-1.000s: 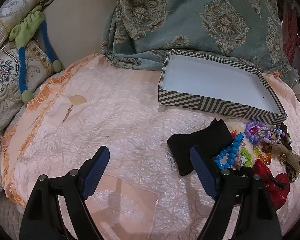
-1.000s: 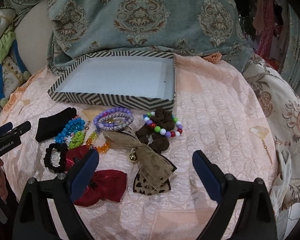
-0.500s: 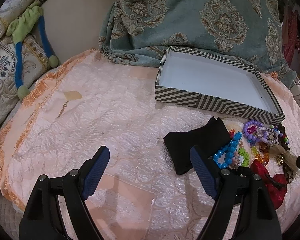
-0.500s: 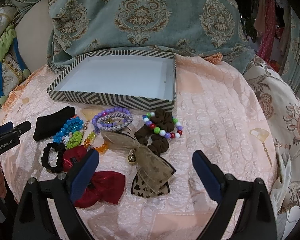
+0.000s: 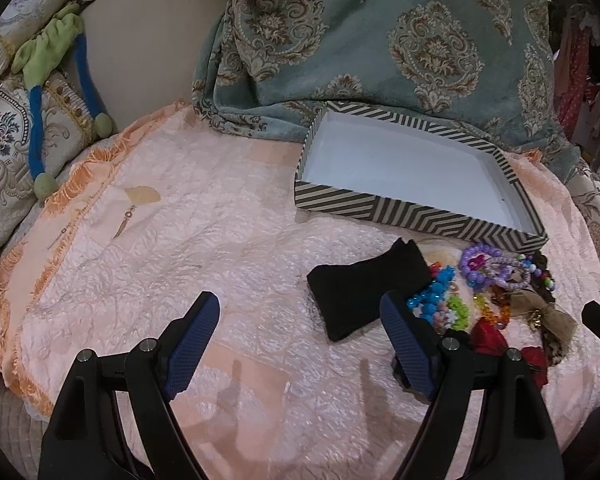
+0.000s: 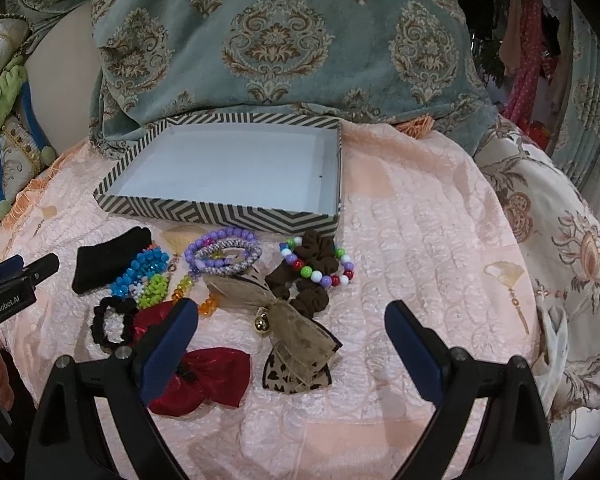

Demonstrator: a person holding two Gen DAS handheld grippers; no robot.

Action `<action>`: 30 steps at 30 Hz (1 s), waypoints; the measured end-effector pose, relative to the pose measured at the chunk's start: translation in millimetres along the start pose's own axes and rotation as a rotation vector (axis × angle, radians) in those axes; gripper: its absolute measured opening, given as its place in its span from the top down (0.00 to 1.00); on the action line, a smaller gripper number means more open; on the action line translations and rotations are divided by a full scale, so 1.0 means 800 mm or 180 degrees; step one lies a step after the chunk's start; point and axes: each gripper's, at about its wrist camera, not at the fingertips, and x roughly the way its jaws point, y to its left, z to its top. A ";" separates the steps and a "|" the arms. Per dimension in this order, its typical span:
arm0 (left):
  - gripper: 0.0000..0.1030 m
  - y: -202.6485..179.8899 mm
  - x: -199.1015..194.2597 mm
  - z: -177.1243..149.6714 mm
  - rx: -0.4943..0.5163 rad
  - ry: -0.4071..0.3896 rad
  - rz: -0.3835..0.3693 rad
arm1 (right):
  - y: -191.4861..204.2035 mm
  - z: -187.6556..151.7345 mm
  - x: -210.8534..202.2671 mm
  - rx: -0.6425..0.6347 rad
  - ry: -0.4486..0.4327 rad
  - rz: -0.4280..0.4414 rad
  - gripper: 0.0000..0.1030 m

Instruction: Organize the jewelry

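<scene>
L gripper (image 5: 300,328) is held low and level, jaws spread wide, nothing gripped btwn the blue pads (image 5: 194,338). R gripper (image 6: 292,340) is likewise held wide open and empty (pads angled outward). L gripper's tip is also seen at the R view's left edge.

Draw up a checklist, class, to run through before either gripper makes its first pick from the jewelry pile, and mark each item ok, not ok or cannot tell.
1. Striped box open, nothing inside: ok.
2. Left gripper open, holding nothing: ok.
3. Right gripper open, holding nothing: ok.
4. Pieces lie apart for a single pick: not ok; the blue bead bracelet touches the black pouch, and the multicolour bead bracelet lies on the brown scrunchie.
5. Bracelets free of tangles: cannot tell.
</scene>
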 end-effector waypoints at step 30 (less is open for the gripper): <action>0.33 -0.023 -0.084 -0.010 0.0111 -0.0190 -0.0209 | -0.001 -0.011 -0.076 0.0202 -0.0208 0.0148 0.06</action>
